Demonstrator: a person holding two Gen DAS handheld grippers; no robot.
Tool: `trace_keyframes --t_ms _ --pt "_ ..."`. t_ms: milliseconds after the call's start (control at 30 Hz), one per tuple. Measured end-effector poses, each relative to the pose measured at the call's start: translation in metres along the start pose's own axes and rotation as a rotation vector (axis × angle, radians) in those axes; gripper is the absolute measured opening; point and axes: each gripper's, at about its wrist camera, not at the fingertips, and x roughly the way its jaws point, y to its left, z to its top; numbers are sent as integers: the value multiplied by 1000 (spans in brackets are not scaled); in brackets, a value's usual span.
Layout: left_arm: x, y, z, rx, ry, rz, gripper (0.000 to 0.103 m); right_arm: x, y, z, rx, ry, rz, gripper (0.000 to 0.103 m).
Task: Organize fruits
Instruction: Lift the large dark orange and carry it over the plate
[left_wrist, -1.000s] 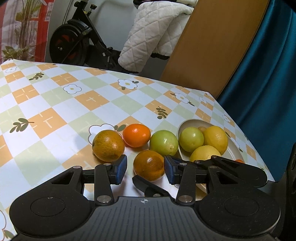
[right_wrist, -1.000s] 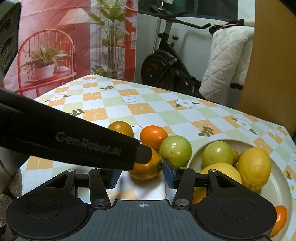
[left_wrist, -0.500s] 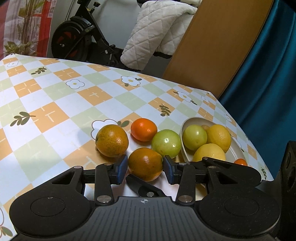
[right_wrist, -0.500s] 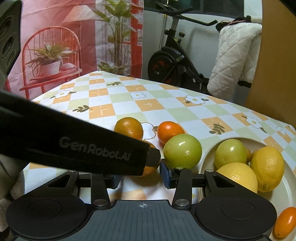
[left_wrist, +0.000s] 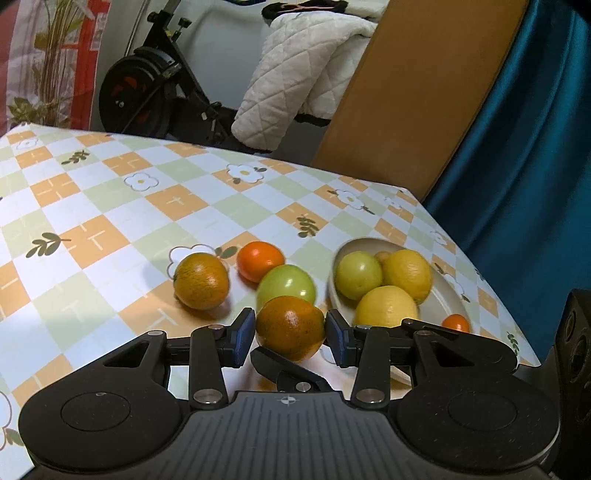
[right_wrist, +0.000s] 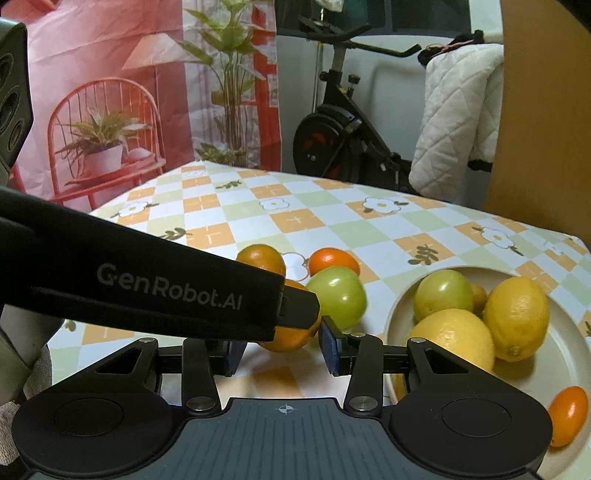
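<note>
My left gripper (left_wrist: 290, 336) is shut on a mottled orange (left_wrist: 290, 328) and holds it just above the checked tablecloth, left of the white bowl (left_wrist: 452, 291). In the right wrist view that orange (right_wrist: 291, 336) is half hidden behind the left gripper's black finger (right_wrist: 155, 291). My right gripper (right_wrist: 282, 349) is open and empty, low over the table just behind the held orange. The bowl (right_wrist: 554, 354) holds two lemons (right_wrist: 517, 317), a green fruit (right_wrist: 443, 301) and a small orange one (right_wrist: 569, 413).
On the cloth lie a second mottled orange (left_wrist: 201, 280), a bright tangerine (left_wrist: 260, 260) and a green fruit (left_wrist: 286, 286). The table's far edge meets a wooden panel (left_wrist: 413, 92) and a blue curtain (left_wrist: 524, 166). An exercise bike (right_wrist: 343, 129) stands behind.
My left gripper has closed on the mottled orange and lifted it slightly, moving toward the bowl. The right gripper has stayed open beside it.
</note>
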Motion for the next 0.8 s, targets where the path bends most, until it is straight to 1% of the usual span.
trace_keyframes --t_ms 800 --pt "-3 -64 -2 131 -5 -27 44 -55 -43 -14 116 -75 -29 38"
